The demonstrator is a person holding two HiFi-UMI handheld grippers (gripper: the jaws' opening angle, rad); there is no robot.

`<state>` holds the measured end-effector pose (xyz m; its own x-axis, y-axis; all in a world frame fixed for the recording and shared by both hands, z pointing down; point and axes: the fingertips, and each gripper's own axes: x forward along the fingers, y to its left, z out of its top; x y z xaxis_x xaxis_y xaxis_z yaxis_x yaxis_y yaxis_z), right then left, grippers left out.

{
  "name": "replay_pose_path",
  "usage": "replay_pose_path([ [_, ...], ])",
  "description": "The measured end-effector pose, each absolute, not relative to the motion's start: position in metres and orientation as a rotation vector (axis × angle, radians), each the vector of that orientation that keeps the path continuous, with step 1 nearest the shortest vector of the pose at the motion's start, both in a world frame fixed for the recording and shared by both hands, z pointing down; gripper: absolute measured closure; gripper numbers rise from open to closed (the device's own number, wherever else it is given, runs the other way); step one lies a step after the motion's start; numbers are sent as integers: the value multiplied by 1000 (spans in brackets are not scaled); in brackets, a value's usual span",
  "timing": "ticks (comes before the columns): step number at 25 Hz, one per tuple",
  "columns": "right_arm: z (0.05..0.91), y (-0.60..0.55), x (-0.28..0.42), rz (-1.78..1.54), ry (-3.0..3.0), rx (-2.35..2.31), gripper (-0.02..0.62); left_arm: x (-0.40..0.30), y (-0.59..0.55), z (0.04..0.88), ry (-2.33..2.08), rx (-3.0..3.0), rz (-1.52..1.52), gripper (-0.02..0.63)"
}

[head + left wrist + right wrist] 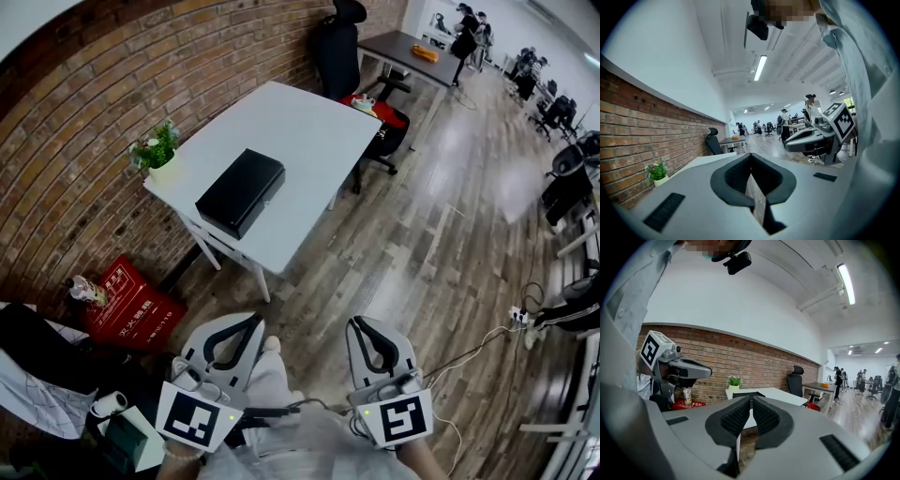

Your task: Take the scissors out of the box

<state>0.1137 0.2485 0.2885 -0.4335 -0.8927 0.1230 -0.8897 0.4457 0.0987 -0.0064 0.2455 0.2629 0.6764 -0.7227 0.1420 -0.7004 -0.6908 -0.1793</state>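
Note:
A closed black box [239, 192] lies on the white table [309, 131], near its front left corner. No scissors are visible. My left gripper [255, 322] and right gripper [360, 324] are held low, close to my body, well short of the table and side by side. Both are shut with nothing between the jaws. In the left gripper view the jaws [750, 158] meet at their tips, and the right gripper [820, 136] shows to the side. The right gripper view [751, 399] looks toward the box [746, 394] on the table [780, 395].
A small potted plant [159, 153] stands at the table's left corner by the brick wall. A red bag [131, 305] sits on the floor under that side. A black office chair [339, 52] and a dark desk [403, 47] stand beyond. A cable and power strip [516, 317] lie on the wooden floor at right.

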Motion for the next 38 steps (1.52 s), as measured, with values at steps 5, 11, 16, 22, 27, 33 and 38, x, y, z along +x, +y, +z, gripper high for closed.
replay_pose_path([
  [5, 286, 215, 109, -30, -2514, 1584, 545, -7, 208, 262, 1148, -2787, -300, 589],
  [11, 280, 170, 101, -22, -2498, 1593, 545, -16, 162, 258, 1090, -2761, -343, 588],
  [16, 276, 135, 89, -21, -2494, 1594, 545, -28, 128, 257, 1090, -2772, -342, 589],
  [22, 274, 95, 74, -26, -2484, 1593, 545, -42, 88, 258, 1074, -2771, -345, 588],
  [27, 275, 61, 56, -25, -2481, 1575, 545, -59, 54, 258, 1079, -2771, -340, 588],
  [33, 276, 25, 36, -30, -2485, 1553, 545, -78, 19, 260, 1099, -2769, -332, 588],
  [38, 277, -1, 19, -42, -2491, 1534, 545, -95, -7, 262, 1116, -2759, -332, 588],
])
